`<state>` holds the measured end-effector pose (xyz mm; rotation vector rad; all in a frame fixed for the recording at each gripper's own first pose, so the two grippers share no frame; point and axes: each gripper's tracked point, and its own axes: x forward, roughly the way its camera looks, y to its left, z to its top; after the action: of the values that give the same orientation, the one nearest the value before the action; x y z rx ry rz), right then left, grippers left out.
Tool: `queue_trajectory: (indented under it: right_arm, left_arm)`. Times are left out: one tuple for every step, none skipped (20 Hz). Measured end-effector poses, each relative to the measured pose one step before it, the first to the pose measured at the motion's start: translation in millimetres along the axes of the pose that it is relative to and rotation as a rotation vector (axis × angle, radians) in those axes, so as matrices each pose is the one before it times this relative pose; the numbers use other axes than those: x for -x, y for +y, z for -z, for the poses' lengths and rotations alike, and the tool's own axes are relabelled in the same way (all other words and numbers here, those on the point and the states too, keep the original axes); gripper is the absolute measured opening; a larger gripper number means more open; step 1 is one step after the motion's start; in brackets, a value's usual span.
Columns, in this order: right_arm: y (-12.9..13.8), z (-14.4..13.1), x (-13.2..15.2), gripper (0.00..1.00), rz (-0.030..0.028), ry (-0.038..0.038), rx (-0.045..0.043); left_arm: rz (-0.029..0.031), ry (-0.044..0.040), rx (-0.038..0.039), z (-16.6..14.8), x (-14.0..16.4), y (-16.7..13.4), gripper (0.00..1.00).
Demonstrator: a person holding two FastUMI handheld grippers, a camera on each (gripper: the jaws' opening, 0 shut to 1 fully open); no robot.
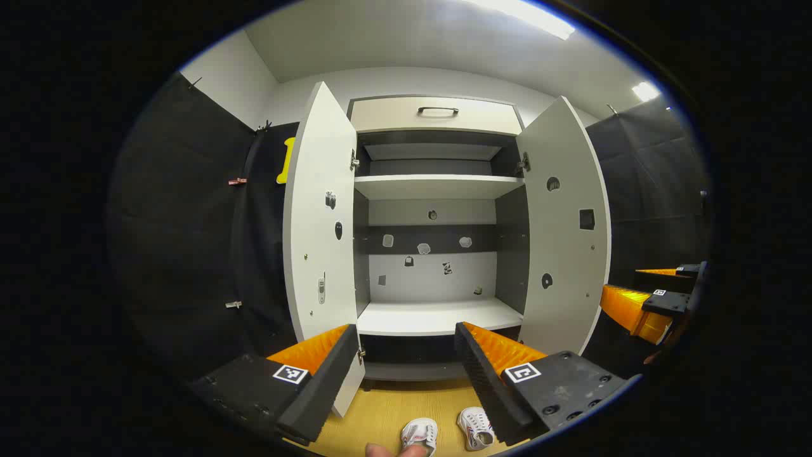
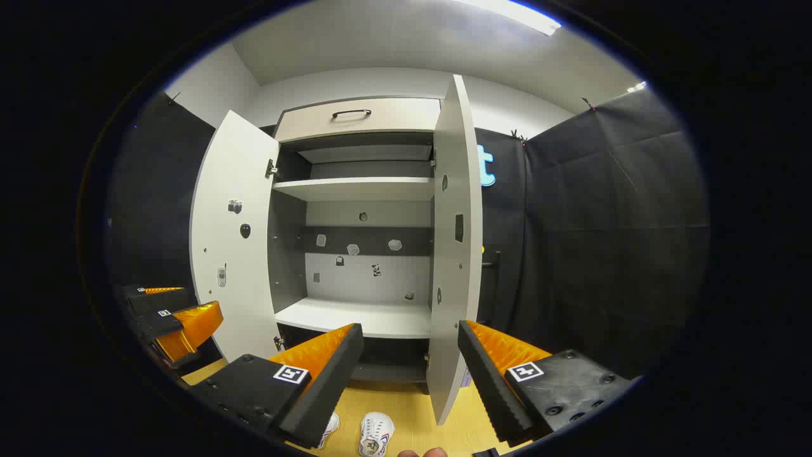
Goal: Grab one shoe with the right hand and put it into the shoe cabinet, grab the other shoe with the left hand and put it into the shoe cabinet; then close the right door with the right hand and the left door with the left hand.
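- Shoe cabinet (image 1: 438, 184): stands against the booth's back wall with both doors swung wide open. A drawer front with a dark handle (image 1: 438, 112) runs across the top.
- Left door (image 1: 323, 209): open, its inner face carrying several small stickers. In the right gripper view the same door is seen at the left (image 2: 231, 254).
- Right door (image 1: 564, 222): open. In the right gripper view it is seen nearly edge-on (image 2: 453, 247), just ahead of that gripper's fingers.
- Interior: an upper shelf (image 1: 438, 186) and a white lower shelf (image 1: 438, 316), both bare; small stickers dot the grey back panel.
- Shoes: a pair of white shoes — one (image 1: 420, 435) and the other (image 1: 476, 428) — sits side by side on the yellow wood floor (image 1: 393, 406) in front of the cabinet, below the gripper fingers. Neither is touched by a gripper.
- Left gripper (image 1: 406, 362): fingers spread wide, nothing between them, aimed at the cabinet opening.
- Right gripper (image 2: 409, 362): fingers likewise spread apart and empty. It also appears at the right edge of the left gripper view (image 1: 653, 298), well apart from the shoes.
- A fingertip (image 1: 380, 450) of the person shows at the bottom edge, just beside the nearer shoe.
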<state>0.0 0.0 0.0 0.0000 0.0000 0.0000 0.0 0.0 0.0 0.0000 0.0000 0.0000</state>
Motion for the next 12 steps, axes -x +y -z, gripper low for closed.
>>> queue_trajectory:
  right_arm:
    - [-0.15,0.01,0.36,0.98,0.00120,0.00007,-0.00140]
    - [-0.82,-0.48,0.71,0.98,0.00120,-0.00130,0.00101]
    - [0.97,-0.34,0.00,0.98,-0.00242,-0.00211,0.00201]
    - [1.79,-0.13,0.36,0.98,-0.00266,-0.00061,0.00279]
    - [0.90,0.19,0.40,0.98,-0.00217,-0.00049,0.00273]
    - [1.10,-0.06,0.21,0.98,-0.00202,-0.00032,0.00133]
    - [1.00,0.24,0.35,0.98,-0.00098,0.00009,0.00194]
    - [0.50,-0.06,0.10,0.98,0.00085,-0.00102,0.00224]
    - [0.44,-0.70,-0.64,0.98,-0.00018,-0.00163,0.00329]
    - [0.58,-0.21,0.08,0.98,0.00003,0.00001,0.00340]
    - [0.90,0.63,-0.23,0.98,-0.00210,0.00184,0.00248]
    - [0.90,0.10,-0.08,0.98,-0.00062,0.00063,-0.00045]
  left_arm:
    - [-0.00048,-0.00109,0.00082,-0.01,0.33,0.07,0.96]
    - [-0.00058,-0.00150,0.00034,0.18,0.93,0.62,0.96]
    - [-0.00149,-0.00123,0.00005,-0.91,0.32,1.23,0.96]
    - [-0.00015,0.00000,0.00027,0.90,-0.24,0.79,0.96]
    - [-0.00010,0.00046,-0.00092,-0.08,0.56,0.16,0.96]
    - [0.00058,-0.00054,-0.00193,-0.47,0.26,0.09,0.96]
    - [-0.00121,-0.00258,-0.00190,-0.38,0.53,1.38,0.96]
    - [-0.00031,-0.00262,-0.00163,-0.54,0.21,0.63,0.96]
    - [-0.00069,-0.00087,-0.00111,-0.85,0.33,0.48,0.96]
    - [0.00030,-0.00075,-0.00023,0.32,-0.13,-0.24,0.96]
    - [0.00053,0.00015,0.00006,-0.36,-0.15,0.30,0.96]
    - [-0.00119,-0.00016,0.00011,-0.28,0.18,1.11,0.96]
